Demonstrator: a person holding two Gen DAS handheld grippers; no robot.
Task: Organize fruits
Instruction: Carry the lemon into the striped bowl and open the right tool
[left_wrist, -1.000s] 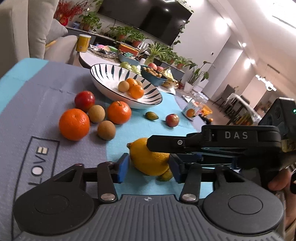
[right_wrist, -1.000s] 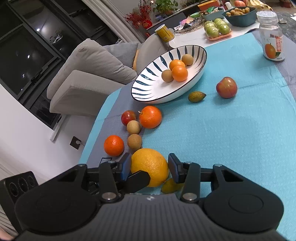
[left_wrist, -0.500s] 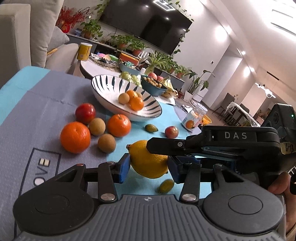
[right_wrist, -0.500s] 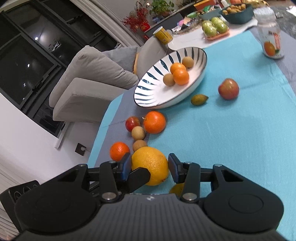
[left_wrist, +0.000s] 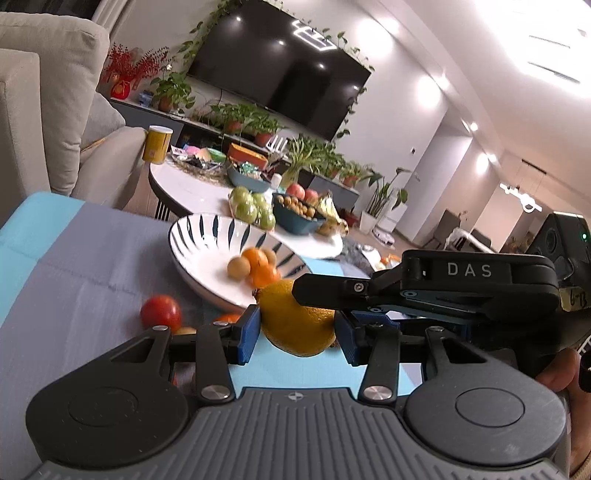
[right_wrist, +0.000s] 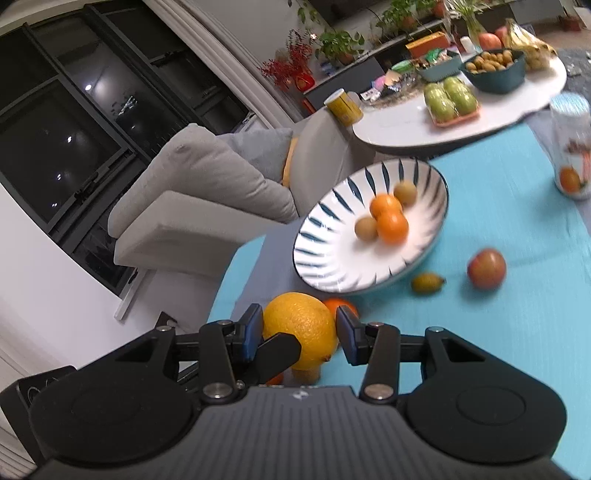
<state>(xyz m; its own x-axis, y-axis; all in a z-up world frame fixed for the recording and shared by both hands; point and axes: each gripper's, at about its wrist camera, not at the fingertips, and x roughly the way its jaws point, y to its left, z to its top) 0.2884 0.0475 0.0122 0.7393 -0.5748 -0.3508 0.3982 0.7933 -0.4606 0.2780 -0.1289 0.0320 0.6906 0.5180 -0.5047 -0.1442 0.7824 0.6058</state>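
A big yellow lemon hangs above the blue cloth. My left gripper is shut on it, blue pads pressing its two sides. My right gripper crosses it at a right angle and also squeezes the lemon. One black finger of the right gripper lies across the lemon's far top. Just beyond stands the striped white bowl, which holds two oranges and two small brown fruits. Only partly visible past the lemon is another orange.
A red apple lies left of the lemon on the grey cloth. Another apple and a small green-yellow fruit sit right of the bowl. A juice bottle stands far right. Behind is a round white table with dishes.
Both grippers have risen together with the lemon, lifting it off the cloth. The small fruit that lay beside it stayed below. The bowl now appears nearer.
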